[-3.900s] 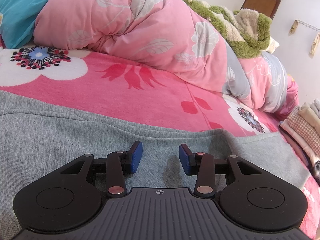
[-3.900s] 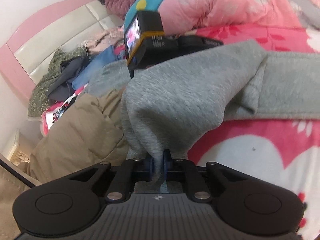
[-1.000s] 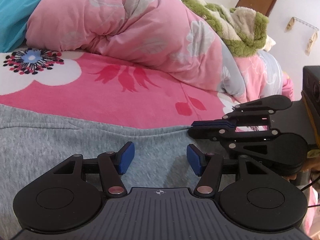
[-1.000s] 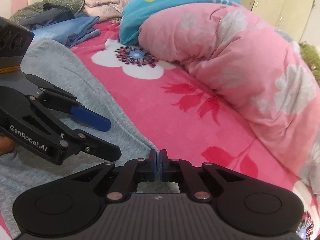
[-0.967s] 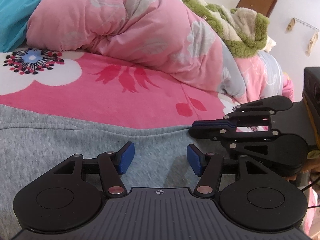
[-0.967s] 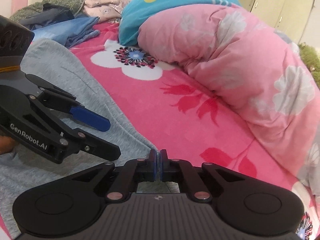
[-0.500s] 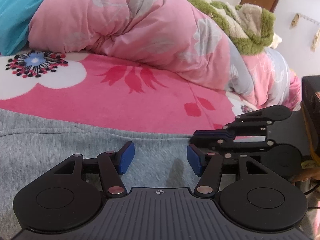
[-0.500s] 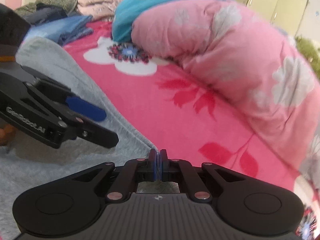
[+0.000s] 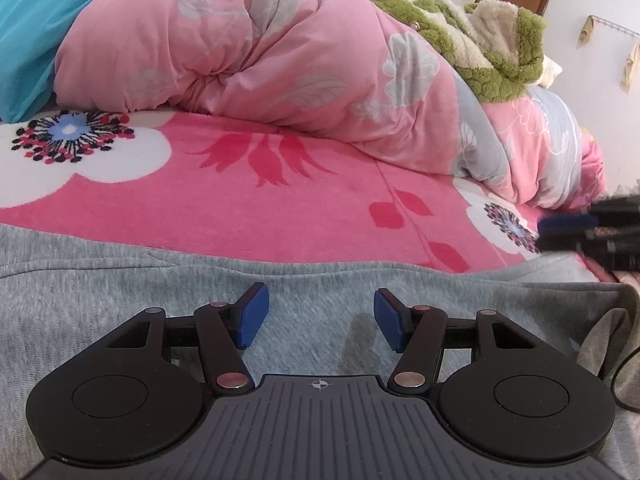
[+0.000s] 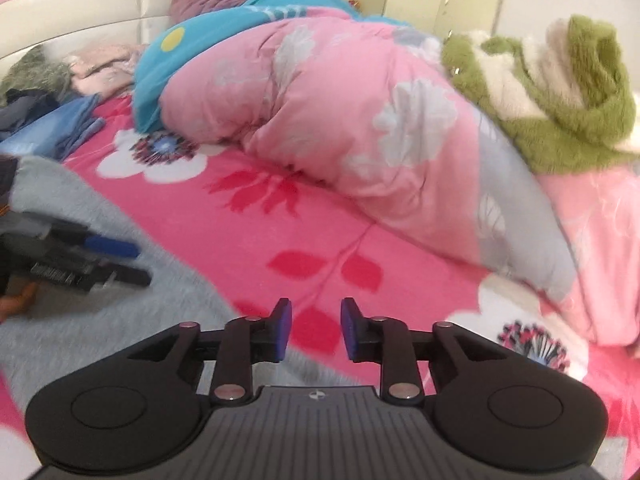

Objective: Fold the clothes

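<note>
Left gripper (image 9: 320, 318): blue pads apart at a middling gap, nothing between them, hovering low over the grey garment (image 9: 120, 292). Right gripper (image 10: 316, 330): jaws just opened to a narrow gap, nothing held; only pink bed cover (image 10: 280, 240) showing between the pads, grey edge just below and to the left. Grey garment spread flat across the near part of the bed, far edge fairly straight, one loose fold bunched at its right end in the left wrist view. Judged partway: one fold apparently laid and let go; further folds and squaring up still to do. Beyond: pink floral duvet (image 9: 280, 72) heaped, green fleece (image 10: 560, 92) on top, blue clothes (image 10: 60, 128) piled near the headboard, possibly waiting. No baskets, boxes or other containers in view.
</note>
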A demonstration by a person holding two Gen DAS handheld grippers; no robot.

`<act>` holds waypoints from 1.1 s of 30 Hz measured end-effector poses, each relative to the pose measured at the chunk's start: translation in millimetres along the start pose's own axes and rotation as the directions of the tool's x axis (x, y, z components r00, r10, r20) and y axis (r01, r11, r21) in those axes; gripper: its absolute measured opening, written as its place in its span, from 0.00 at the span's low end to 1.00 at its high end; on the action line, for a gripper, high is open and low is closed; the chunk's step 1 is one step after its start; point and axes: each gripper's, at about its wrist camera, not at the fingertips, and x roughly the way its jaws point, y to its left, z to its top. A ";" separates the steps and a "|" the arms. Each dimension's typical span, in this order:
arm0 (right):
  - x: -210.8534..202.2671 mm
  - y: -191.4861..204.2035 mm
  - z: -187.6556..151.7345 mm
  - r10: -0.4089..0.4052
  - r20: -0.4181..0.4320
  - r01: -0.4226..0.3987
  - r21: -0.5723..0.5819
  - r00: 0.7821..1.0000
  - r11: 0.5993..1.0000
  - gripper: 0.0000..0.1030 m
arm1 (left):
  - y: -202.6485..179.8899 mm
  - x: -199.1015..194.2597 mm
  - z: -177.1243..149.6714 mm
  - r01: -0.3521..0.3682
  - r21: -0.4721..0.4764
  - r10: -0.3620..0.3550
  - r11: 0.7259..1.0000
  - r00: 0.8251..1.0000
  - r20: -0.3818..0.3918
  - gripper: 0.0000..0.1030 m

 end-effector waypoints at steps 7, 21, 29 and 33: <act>15.2 5.3 -22.9 0.016 -0.124 -0.027 -0.083 0.992 0.996 0.29 | -0.3 0.6 0.1 -0.002 0.004 0.002 1.000 1.000 0.000 0.57; 35.7 -5.6 -40.4 0.057 -0.203 -0.065 -0.035 0.977 0.997 0.03 | -0.2 0.4 -0.3 -0.002 0.004 0.002 1.000 1.000 0.001 0.57; 23.6 2.7 -21.5 -0.081 -0.151 0.055 -0.172 0.985 0.984 0.03 | 0.6 0.4 0.1 0.000 0.004 0.000 1.000 1.000 0.001 0.57; 34.5 3.5 -19.0 -0.097 -0.175 0.061 -0.198 0.980 0.978 0.03 | 0.5 0.5 -0.2 0.000 0.004 0.000 1.000 1.000 0.001 0.57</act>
